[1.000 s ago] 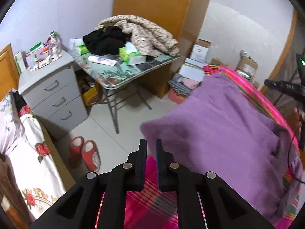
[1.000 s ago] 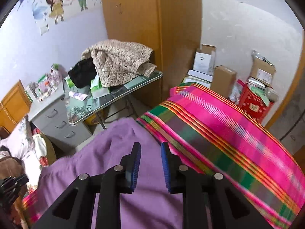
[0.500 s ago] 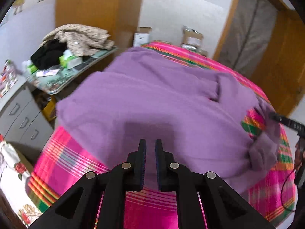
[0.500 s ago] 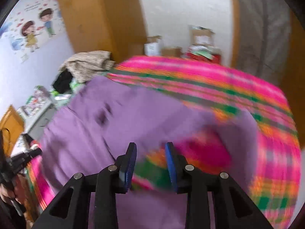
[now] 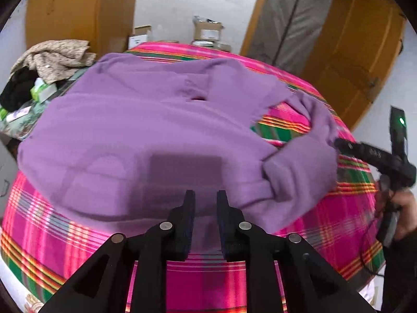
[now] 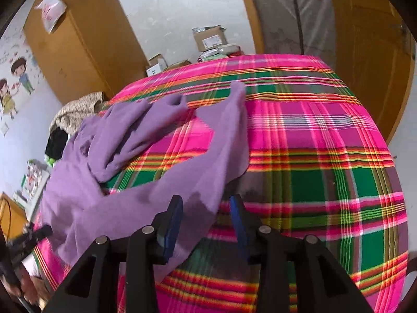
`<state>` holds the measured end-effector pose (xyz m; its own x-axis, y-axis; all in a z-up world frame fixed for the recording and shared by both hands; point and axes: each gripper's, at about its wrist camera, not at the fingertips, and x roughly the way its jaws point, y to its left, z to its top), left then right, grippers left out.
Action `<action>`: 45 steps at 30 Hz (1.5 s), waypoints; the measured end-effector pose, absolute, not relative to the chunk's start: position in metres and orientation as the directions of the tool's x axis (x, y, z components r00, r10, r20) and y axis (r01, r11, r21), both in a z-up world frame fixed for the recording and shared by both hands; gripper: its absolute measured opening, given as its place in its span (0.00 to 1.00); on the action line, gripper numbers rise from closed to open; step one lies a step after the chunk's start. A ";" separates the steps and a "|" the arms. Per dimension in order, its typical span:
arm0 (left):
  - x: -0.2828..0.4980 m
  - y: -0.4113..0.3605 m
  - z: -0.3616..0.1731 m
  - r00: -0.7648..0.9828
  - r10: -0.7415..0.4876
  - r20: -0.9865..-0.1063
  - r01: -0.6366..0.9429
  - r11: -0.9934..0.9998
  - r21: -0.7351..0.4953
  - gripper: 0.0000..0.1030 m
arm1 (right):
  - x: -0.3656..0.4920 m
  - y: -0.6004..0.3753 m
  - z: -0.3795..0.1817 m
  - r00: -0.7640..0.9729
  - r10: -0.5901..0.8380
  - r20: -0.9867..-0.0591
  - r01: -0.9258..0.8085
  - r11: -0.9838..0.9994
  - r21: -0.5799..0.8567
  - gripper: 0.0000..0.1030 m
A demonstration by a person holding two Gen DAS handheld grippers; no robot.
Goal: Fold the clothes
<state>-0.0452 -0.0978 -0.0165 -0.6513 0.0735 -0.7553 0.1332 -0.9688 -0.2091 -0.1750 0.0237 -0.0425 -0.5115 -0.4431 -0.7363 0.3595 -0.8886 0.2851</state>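
Both views had swung from the cluttered corner onto the sweater (image 5: 146,120), now spread on the plaid bed (image 6: 312,156). The left tool (image 5: 204,219), narrow, and the right tool (image 6: 206,224), wider, had just been opening, gripping nothing. Spreading looked done; next, a sleeve grab. Blur hid the hem.

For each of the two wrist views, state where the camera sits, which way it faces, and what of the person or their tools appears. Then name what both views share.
Left wrist: rides the left gripper, angled down at the purple sweater on the plaid sheet; the right gripper and hand show at right.
Right wrist: rides the right gripper, jaws apart over a sweater sleeve, facing the bed and door; the left gripper shows at lower left.
Shared: sweater, sheet, door, clothes pile.
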 end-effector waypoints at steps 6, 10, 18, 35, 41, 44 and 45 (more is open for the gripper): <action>-0.054 -0.081 -0.016 -0.641 0.100 -0.761 0.095 -0.973 -0.208 0.17 | -0.205 0.020 -0.040 -0.503 -0.460 -0.732 0.345 -0.883 0.318 0.38; -0.060 -0.076 -0.018 -0.635 0.122 -0.763 0.072 -0.974 -0.215 0.17 | -0.209 0.013 -0.045 -0.507 -0.451 -0.735 0.350 -0.887 0.303 0.03; -0.062 -0.074 -0.023 -0.626 0.150 -0.766 0.048 -0.972 -0.230 0.17 | -0.173 0.053 -0.020 -0.592 -0.436 -0.678 0.324 -0.899 0.295 0.03; -0.061 -0.045 -0.013 -0.630 0.160 -0.760 -0.015 -0.981 -0.194 0.17 | -0.099 0.095 -0.018 -0.664 -0.358 -0.656 0.262 -0.934 0.244 0.03; -0.059 -0.040 -0.010 -0.638 0.169 -0.752 -0.034 -0.981 -0.192 0.17 | -0.072 0.121 -0.027 -0.666 -0.391 -0.636 0.228 -0.918 0.325 0.03; -0.058 -0.043 -0.009 -0.642 0.177 -0.746 -0.041 -0.980 -0.197 0.17 | -0.057 0.129 -0.039 -0.638 -0.400 -0.658 0.220 -0.913 0.343 0.03; -0.058 -0.044 -0.008 -0.644 0.177 -0.745 -0.040 -0.979 -0.198 0.17 | -0.054 0.130 -0.042 -0.627 -0.404 -0.666 0.219 -0.912 0.346 0.04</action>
<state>-0.0581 -0.0440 -0.0081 -0.6438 0.1769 -0.7445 -0.0396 -0.9793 -0.1984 -0.0538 0.1299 -0.0419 -0.6271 -0.4038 -0.6661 0.2194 -0.9121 0.3463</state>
